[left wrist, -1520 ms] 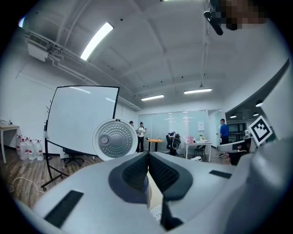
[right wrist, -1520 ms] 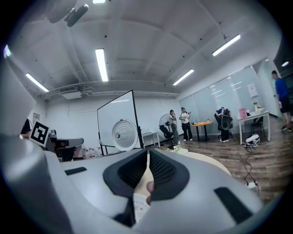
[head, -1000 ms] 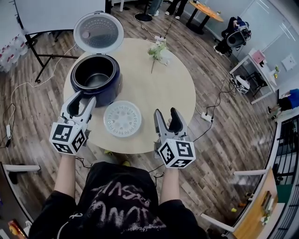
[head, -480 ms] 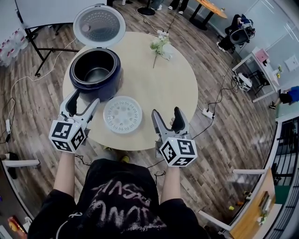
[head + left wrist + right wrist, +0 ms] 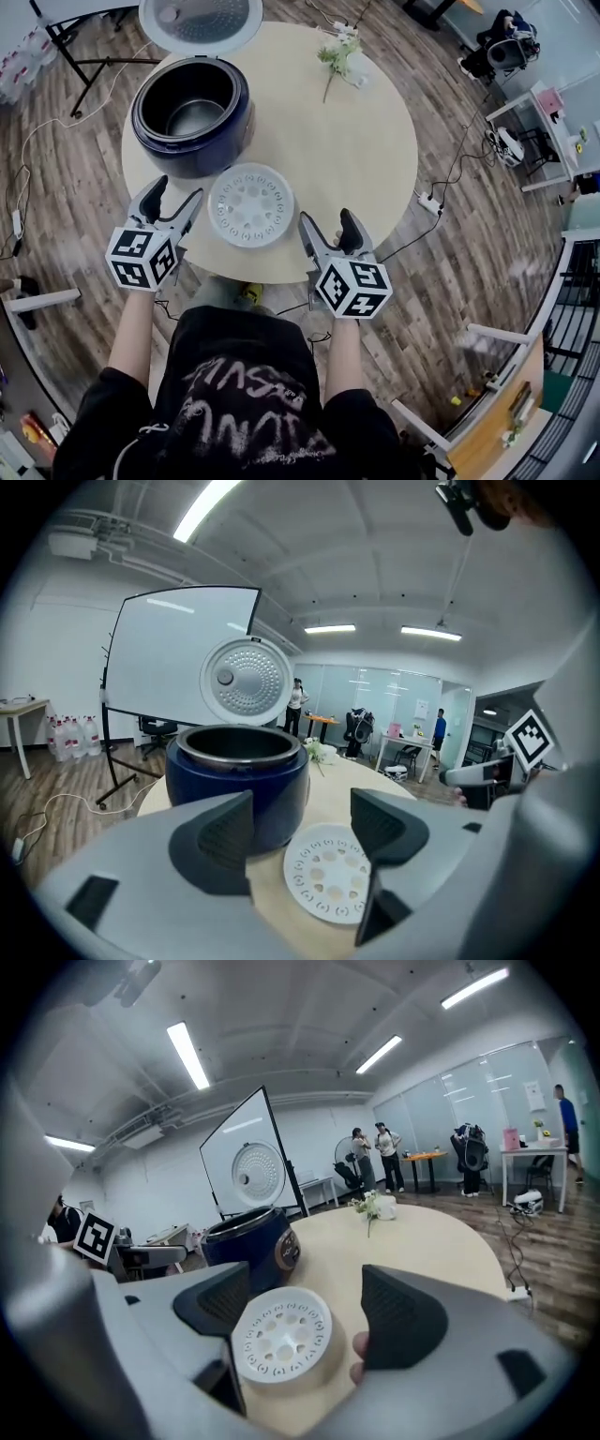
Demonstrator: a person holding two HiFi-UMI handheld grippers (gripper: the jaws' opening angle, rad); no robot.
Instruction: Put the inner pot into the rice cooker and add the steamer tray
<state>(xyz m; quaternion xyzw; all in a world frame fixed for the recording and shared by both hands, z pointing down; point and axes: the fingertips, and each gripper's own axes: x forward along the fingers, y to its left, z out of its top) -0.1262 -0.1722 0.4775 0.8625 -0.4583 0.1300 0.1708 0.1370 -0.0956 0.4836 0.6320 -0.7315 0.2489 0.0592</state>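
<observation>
Round pale wooden desk (image 5: 347, 141) carries a dark blue rice cooker (image 5: 202, 161) with its lid (image 5: 200, 17) tipped up and the metal-rimmed inner pot (image 5: 192, 117) already inside. A flower sprig (image 5: 337, 56) lies far behind. The white steamer tray (image 5: 250, 204), flat, round and full of holes, rests beside the cooker, between my claws. My left claw (image 5: 178, 190) and right claw (image 5: 325, 219) both gape wide and hold nothing. Both came lower than a second ago.

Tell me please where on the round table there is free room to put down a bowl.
The right half of the table is bare, from the steamer tray and rice cooker across to the right edge, on the near side of the flower sprig. The left side is crowded: cooker and tray sit close together there.
</observation>
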